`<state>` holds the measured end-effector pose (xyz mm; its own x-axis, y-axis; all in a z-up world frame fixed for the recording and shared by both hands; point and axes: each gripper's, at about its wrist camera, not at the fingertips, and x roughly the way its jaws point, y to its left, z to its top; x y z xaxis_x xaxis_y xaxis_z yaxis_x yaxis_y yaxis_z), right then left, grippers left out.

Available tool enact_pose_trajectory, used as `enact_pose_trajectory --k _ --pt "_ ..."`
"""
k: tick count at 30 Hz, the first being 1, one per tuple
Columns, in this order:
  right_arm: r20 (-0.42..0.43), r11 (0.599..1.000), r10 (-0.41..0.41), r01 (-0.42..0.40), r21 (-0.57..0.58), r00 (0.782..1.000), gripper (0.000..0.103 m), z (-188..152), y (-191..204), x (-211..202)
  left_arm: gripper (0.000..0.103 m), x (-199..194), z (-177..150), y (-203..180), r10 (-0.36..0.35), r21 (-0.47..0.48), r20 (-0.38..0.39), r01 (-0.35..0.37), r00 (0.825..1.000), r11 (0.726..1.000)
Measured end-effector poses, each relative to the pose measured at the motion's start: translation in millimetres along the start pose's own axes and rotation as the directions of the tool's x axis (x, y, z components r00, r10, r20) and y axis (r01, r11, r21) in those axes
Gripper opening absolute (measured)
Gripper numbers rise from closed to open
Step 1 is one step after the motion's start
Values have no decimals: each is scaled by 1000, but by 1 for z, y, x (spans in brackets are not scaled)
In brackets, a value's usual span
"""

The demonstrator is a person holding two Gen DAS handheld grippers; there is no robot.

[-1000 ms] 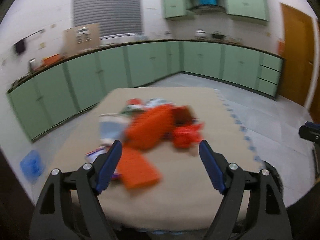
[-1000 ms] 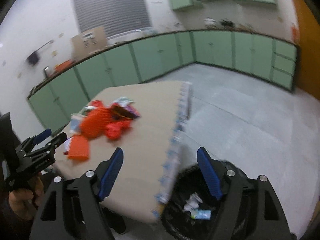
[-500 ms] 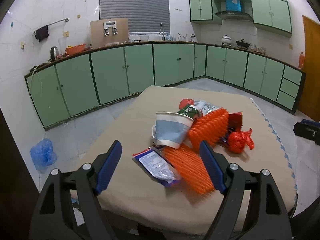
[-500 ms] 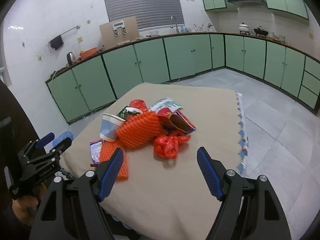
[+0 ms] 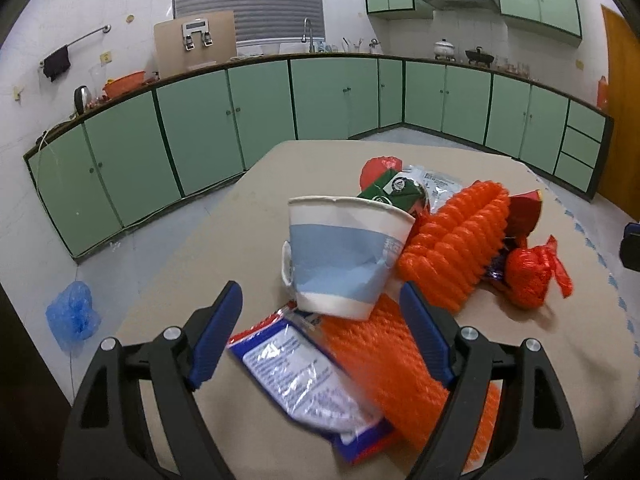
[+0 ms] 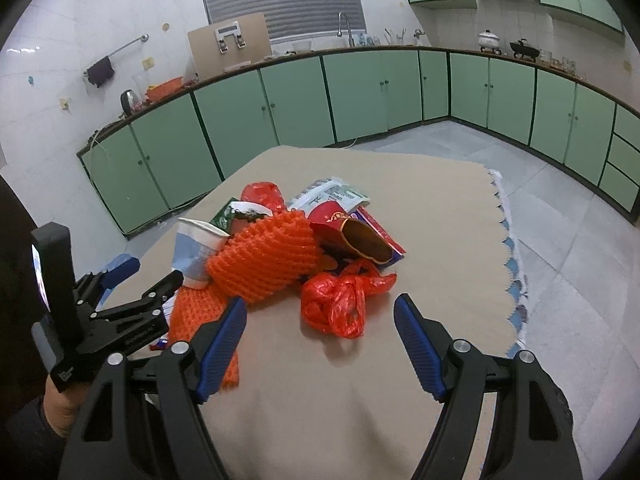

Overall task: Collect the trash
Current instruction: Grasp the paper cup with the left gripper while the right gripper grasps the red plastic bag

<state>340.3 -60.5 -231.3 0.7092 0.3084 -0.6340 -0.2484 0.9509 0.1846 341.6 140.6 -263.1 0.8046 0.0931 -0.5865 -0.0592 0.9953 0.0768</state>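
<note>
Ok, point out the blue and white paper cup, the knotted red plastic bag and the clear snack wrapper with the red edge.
blue and white paper cup (image 5: 340, 256), left wrist view, blue band.
knotted red plastic bag (image 6: 340, 300), right wrist view, crumpled middle.
clear snack wrapper (image 5: 296, 376), left wrist view, printed centre.

We see even, fairly bright indoor light from above, with soft shadows under the red plastic bag on the table. Both fisheye views bend the cabinets and darken at the corners; the nearest wrapper is slightly blurred
</note>
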Motion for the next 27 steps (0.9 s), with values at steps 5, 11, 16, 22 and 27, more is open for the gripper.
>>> enact_pose_trajectory --k 5,11,16,22,27 --pt "-27 1000 -10 11 23 1000 75 0 -2 29 79 15 1 2 -15 8 -18 15 1000 1000" --pt "-62 999 -15 18 50 998 75 -4 -9 49 78 30 4 -1 -25 15 -55 26 998 1000" --pt "-85 998 -16 22 63 996 75 -8 -13 60 58 38 6 -1 -21 14 -82 22 996 1000" --pt "-97 998 -12 19 66 995 75 -12 -13 65 50 28 8 4 -25 -14 -50 24 998 1000" --pt "-101 998 -19 26 62 995 75 -14 -10 67 49 19 10 5 -31 -39 -30 30 999 999"
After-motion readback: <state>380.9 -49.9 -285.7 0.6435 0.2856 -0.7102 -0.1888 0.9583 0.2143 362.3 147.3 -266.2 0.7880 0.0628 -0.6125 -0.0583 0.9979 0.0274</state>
